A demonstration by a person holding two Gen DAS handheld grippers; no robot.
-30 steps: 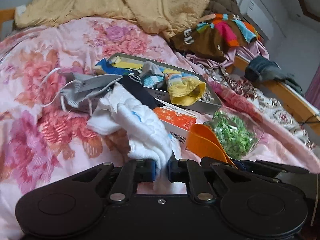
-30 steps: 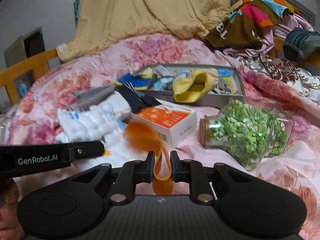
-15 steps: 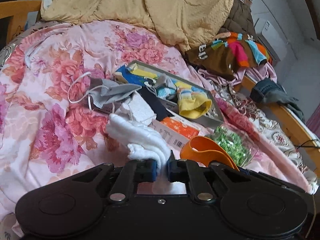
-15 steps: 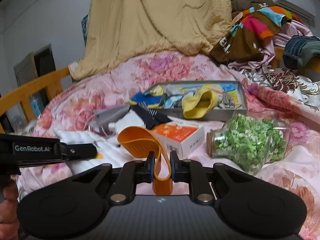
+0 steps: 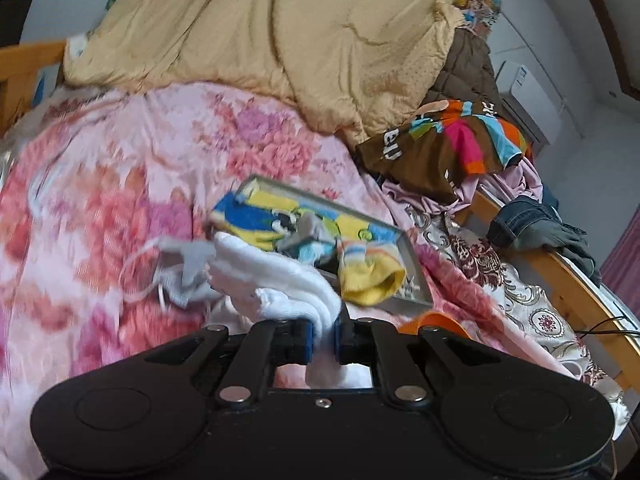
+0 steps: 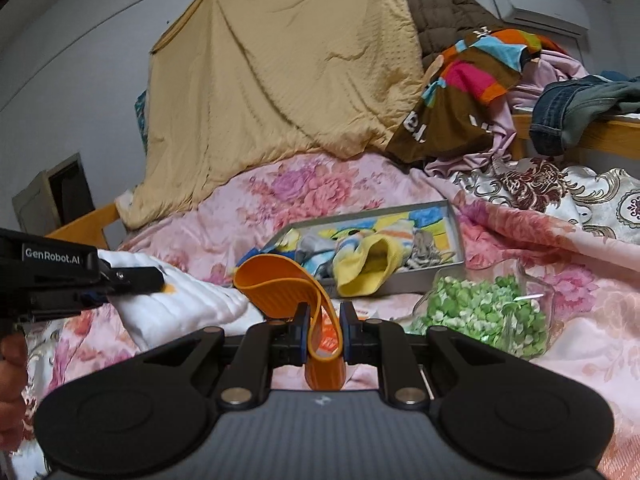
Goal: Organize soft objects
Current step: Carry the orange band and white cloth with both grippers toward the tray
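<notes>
My left gripper (image 5: pixel 323 338) is shut on a white quilted cloth (image 5: pixel 280 284) and holds it lifted above the pink floral bedspread (image 5: pixel 120 184). The cloth also shows at the left of the right wrist view (image 6: pixel 180 304), with the left gripper beside it. My right gripper (image 6: pixel 324 332) is shut on a folded orange rubbery sheet (image 6: pixel 280 284). A grey tray (image 5: pixel 412 300) ahead holds colourful socks, with a yellow sock (image 5: pixel 370 280) draped over its near rim. The tray also shows in the right wrist view (image 6: pixel 404 280).
A grey face mask (image 5: pixel 180 268) lies left of the tray. A glass jar of green beads (image 6: pixel 480 312) lies at the right. A tan quilt (image 5: pixel 280 28), a striped garment (image 5: pixel 448 144) and jeans (image 5: pixel 536 228) on the wooden bed rail stand behind.
Both grippers have risen and tilted upward with their loads. The white cloth has come off the bedspread, and the orange box has dropped nearly out of view.
</notes>
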